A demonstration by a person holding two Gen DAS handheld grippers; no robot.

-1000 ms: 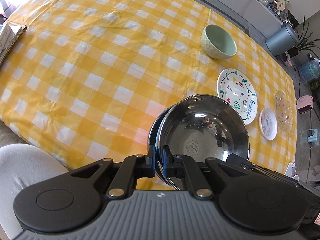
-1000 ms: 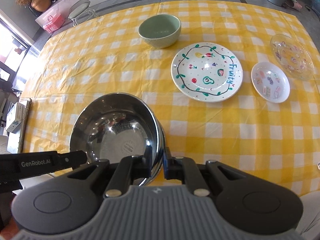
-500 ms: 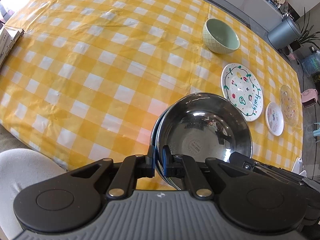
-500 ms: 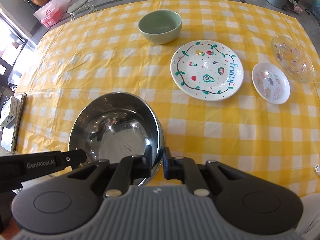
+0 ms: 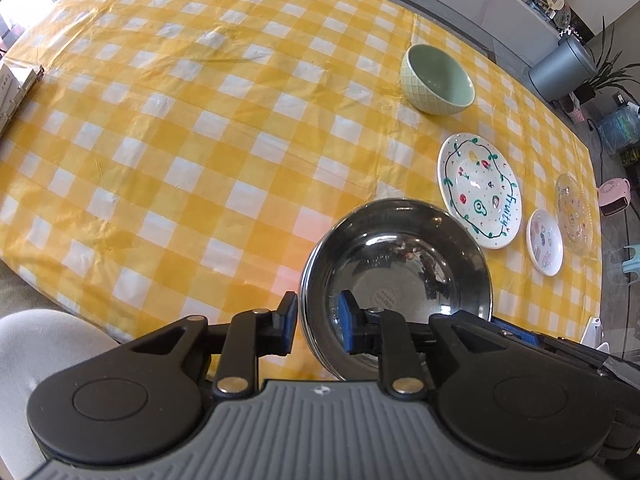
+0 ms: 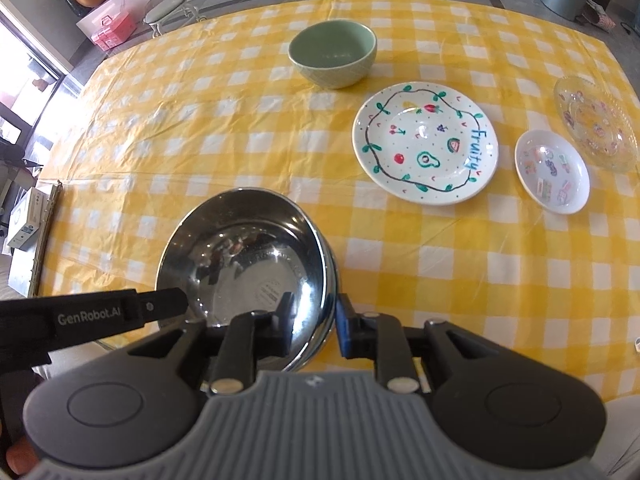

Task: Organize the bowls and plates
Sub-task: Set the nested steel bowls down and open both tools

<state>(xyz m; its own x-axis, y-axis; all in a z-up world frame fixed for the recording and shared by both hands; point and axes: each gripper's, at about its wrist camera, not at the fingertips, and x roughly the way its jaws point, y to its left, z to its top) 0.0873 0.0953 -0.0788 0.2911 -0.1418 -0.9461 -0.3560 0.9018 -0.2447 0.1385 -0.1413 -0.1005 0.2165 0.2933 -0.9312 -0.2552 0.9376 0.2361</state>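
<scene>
A steel bowl (image 5: 400, 268) (image 6: 244, 256) sits near the table's front edge on the yellow checked cloth. My left gripper (image 5: 318, 328) is open, its fingers astride the bowl's left rim without pinching it. My right gripper (image 6: 314, 324) is open too, its fingers astride the bowl's right rim. A green bowl (image 5: 438, 80) (image 6: 333, 53) stands farther back. A fruit-patterned plate (image 5: 480, 190) (image 6: 426, 142), a small white dish (image 5: 545, 242) (image 6: 552, 171) and a clear glass plate (image 5: 574, 214) (image 6: 596, 122) lie in a row to the right.
The table (image 5: 180, 140) has its front edge close below the grippers. Boxes (image 6: 26, 220) sit off its left end. A grey bin (image 5: 562, 68) and plants stand beyond the far right corner. A stool (image 6: 166, 4) stands behind the table.
Both grippers were shut on the steel bowl's rim; now both have opened and let go. The bowl rests on the table.
</scene>
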